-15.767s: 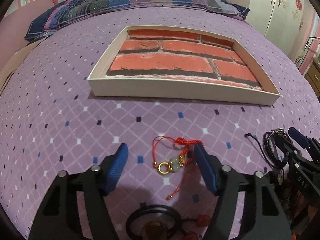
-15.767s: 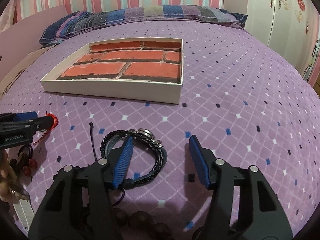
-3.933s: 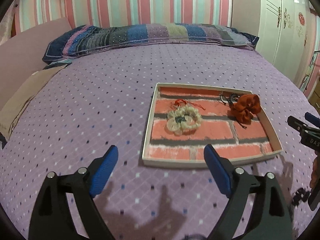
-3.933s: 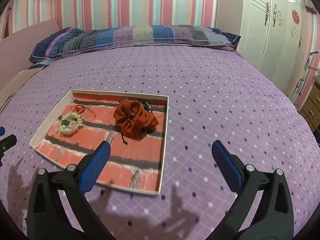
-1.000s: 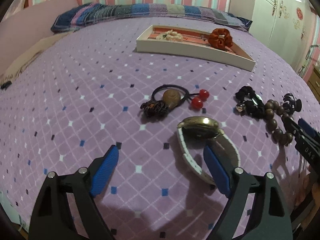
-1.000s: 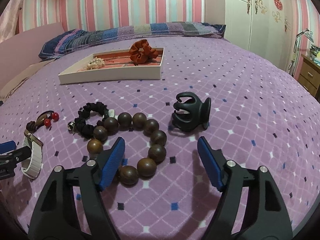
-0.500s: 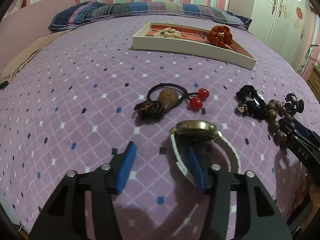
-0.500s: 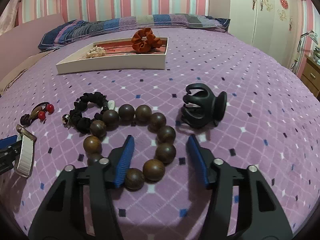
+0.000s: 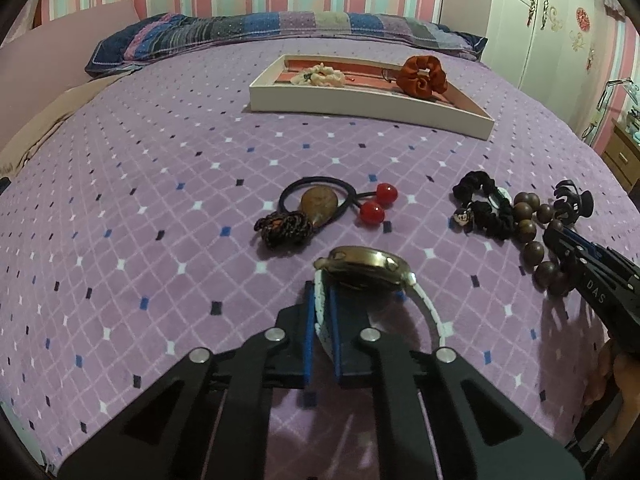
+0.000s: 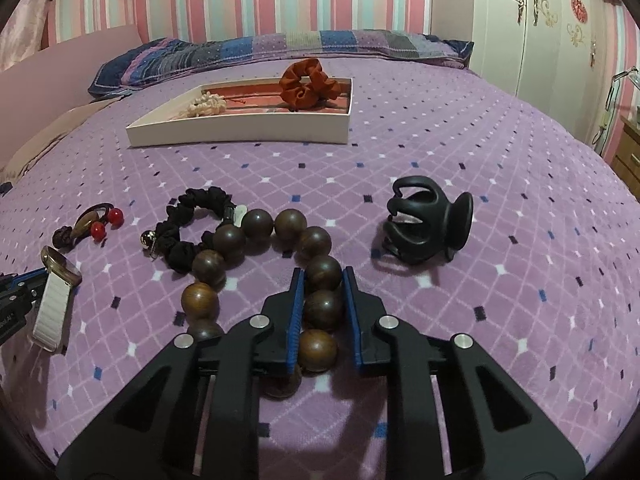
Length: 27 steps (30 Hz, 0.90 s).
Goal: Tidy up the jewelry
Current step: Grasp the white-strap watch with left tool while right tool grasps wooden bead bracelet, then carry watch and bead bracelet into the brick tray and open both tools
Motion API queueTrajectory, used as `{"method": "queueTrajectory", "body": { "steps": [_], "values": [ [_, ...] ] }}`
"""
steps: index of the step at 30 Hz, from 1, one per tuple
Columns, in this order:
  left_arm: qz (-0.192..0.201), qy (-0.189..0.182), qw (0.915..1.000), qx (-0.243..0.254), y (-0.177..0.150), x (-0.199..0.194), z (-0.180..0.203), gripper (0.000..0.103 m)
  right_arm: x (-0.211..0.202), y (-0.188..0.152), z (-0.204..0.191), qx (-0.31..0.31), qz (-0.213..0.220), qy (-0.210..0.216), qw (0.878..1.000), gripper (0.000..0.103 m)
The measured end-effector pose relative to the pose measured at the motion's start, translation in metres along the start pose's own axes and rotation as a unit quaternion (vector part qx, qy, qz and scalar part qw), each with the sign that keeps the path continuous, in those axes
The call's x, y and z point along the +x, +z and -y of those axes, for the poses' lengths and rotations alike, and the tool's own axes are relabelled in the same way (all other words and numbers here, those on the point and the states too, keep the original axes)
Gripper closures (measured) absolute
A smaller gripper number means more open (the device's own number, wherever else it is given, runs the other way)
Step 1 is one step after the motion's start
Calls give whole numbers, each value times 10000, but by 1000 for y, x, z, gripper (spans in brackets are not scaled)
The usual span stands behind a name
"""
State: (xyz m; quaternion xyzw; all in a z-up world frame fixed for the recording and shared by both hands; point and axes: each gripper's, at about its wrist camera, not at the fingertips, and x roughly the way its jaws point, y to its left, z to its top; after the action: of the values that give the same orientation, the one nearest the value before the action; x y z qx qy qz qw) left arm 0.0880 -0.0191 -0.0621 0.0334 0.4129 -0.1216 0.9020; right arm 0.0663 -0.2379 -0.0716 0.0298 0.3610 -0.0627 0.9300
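While both pairs of jaws have just been closing, each one now has a piece of jewelry between its blue pads. The left gripper [image 9: 321, 304] pinches the white strap of the wristwatch [image 9: 366, 270], whose gold case stands up just beyond the fingertips. The right gripper [image 10: 322, 280] is clamped on the dark beads at the near side of the wooden bead bracelet [image 10: 260, 260]. Both pieces still lie on the purple bedspread [image 9: 160, 160], so I judge that the grasp is made and the lift toward the white tray [image 9: 360, 100] comes next. In this tray the orange scrunchie [image 9: 424, 76] and a cream flower piece [image 9: 320, 74] already rest.

Only the right view shows clearly the whole black claw clip [image 10: 428, 220], lying just beside the bracelet and untouched. The left view shows better the cherry hair tie [image 9: 320, 204] and the black scrunchie [image 9: 484, 208], which touches the beads, so it may be dragged along.
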Motion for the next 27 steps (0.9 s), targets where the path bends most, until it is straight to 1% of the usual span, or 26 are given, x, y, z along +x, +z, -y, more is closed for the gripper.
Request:
{"method": "queueTrajectory", "body": {
  "steps": [8, 15, 22, 27],
  "values": [
    [170, -22, 9999, 26, 3, -9, 0, 97, -12, 3, -3, -112, 279, -88, 9995, 83],
    [328, -62, 9994, -5, 8, -18, -2, 97, -22, 6, -5, -169, 494, -62, 9986, 83],
    [450, -99, 9989, -19, 24, -30, -5, 97, -36, 18, -8, -310, 614, 7, 9976, 84],
    [495, -97, 9987, -14, 39, -36, -5, 97, -37, 26, -9, -315, 608, 49, 9976, 84]
  ]
}}
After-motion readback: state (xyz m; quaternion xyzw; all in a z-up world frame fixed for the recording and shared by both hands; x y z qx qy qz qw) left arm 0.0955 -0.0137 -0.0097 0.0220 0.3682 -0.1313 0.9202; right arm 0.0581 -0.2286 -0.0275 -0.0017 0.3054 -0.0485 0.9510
